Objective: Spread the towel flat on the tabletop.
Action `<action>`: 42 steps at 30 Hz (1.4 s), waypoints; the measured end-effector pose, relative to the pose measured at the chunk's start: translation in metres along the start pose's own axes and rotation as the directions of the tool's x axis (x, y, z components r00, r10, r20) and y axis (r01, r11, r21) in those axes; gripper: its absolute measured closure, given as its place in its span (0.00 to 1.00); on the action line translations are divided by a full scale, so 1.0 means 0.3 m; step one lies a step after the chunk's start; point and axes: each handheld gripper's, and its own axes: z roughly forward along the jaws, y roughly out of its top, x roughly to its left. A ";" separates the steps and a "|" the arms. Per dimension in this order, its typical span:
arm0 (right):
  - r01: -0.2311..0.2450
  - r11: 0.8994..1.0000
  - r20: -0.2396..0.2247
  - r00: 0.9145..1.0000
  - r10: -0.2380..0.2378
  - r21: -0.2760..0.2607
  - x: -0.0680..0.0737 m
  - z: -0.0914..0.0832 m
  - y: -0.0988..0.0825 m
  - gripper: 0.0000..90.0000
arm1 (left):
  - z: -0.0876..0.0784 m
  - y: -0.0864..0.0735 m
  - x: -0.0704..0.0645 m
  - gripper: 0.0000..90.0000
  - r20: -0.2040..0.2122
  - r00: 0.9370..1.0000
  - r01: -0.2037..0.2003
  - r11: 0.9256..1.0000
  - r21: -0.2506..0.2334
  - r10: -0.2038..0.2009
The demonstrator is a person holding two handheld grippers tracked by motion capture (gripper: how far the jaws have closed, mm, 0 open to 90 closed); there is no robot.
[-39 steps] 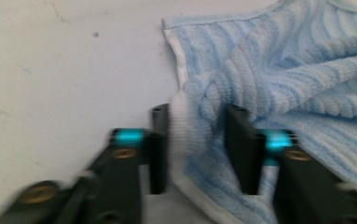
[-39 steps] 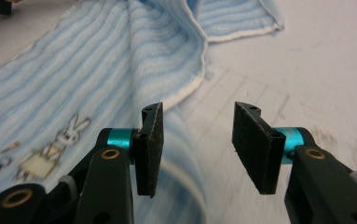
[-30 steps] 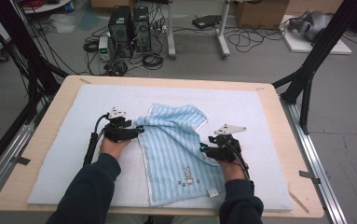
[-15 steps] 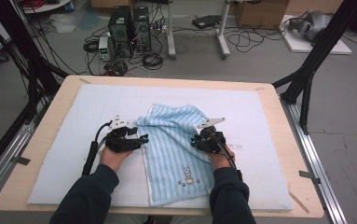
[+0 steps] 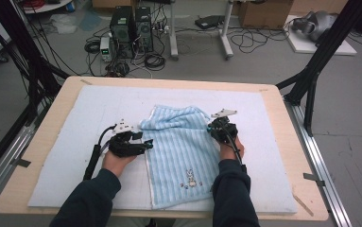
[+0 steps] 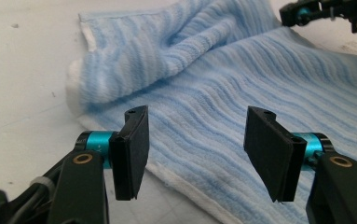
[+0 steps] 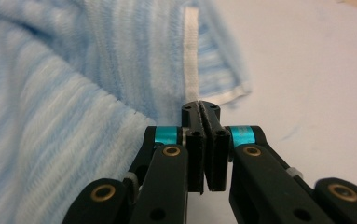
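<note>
Blue and white stripes run down the soft towel (image 5: 181, 156), which lies in the middle of the white mat (image 5: 65, 156) on the wooden table (image 5: 282, 99). Its far end is bunched up and wrinkled, and its near end lies flat, with a little bunny picture (image 5: 189, 178) sewn on it.

The left gripper (image 5: 146, 144) sits at the towel's left edge, about halfway along it. Its two black jaws stand wide apart. In the left gripper view the striped cloth and its white hem (image 6: 185, 191) lie beyond the gap, and nothing is pinched.

The right gripper (image 5: 211, 126) is at the towel's right edge, near the far corner. Its jaws have just been closing and are now pressed tight together. In the right gripper view the tips (image 7: 201, 109) meet right at the towel's white hem strip (image 7: 191, 56). I cannot tell whether a bit of cloth is caught between them.

The two grippers are well apart, one on each side of the towel.
</note>
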 end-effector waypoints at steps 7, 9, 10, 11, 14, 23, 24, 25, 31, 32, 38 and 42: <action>-0.038 0.999 0.144 0.989 0.037 0.003 -0.042 0.015 0.048 0.99 | 0.009 -0.006 -0.026 0.45 0.017 1.000 -0.005 1.000 0.017 0.005; -0.087 0.996 0.166 0.982 0.088 -0.016 -0.066 0.010 0.041 0.99 | 0.012 -0.008 -0.030 0.46 0.019 1.000 -0.002 1.000 0.023 0.002; -0.112 0.994 0.153 0.982 0.113 -0.015 -0.077 0.009 0.034 0.99 | 0.011 -0.008 -0.031 0.46 0.021 1.000 -0.003 1.000 0.027 0.003; -0.130 0.991 0.129 0.983 0.131 -0.018 -0.082 0.008 0.029 0.99 | 0.010 -0.008 -0.032 0.46 0.023 1.000 -0.012 0.999 0.033 0.011; -0.102 0.994 0.057 0.993 0.104 -0.044 -0.078 -0.009 0.029 0.88 | 0.011 -0.012 -0.043 0.46 0.026 0.999 -0.023 0.999 0.040 0.022; -0.099 0.994 -0.145 0.984 0.106 0.054 -0.067 0.006 0.007 0.54 | 0.017 -0.053 -0.072 0.46 0.024 1.000 -0.019 0.997 0.073 0.017; -0.081 0.994 -0.153 0.984 0.092 0.077 -0.061 0.016 0.004 0.57 | 0.019 -0.054 -0.078 0.46 0.018 1.000 -0.021 0.997 0.076 0.020; -0.061 0.993 -0.156 0.985 0.076 0.099 -0.054 0.024 0.000 0.63 | 0.020 -0.055 -0.083 0.46 0.017 0.999 -0.029 0.996 0.088 0.027; 0.014 0.995 -0.153 0.988 0.001 0.097 -0.027 0.025 0.000 0.94 | 0.033 -0.067 -0.118 0.53 -0.070 0.988 -0.124 0.983 0.137 0.134; 0.021 0.995 -0.141 0.990 -0.007 0.100 -0.022 0.025 0.001 0.94 | 0.033 -0.072 -0.126 0.65 -0.058 0.983 -0.164 0.977 0.133 0.173; 0.010 0.997 -0.087 0.996 -0.003 0.078 -0.012 0.019 -0.006 0.94 | 0.053 -0.051 -0.121 0.96 -0.074 0.978 -0.183 0.972 0.148 0.195; -0.012 0.998 -0.077 0.997 0.016 0.056 -0.011 0.007 -0.010 0.94 | 0.064 -0.034 -0.056 0.96 -0.117 0.980 -0.147 0.980 0.132 0.163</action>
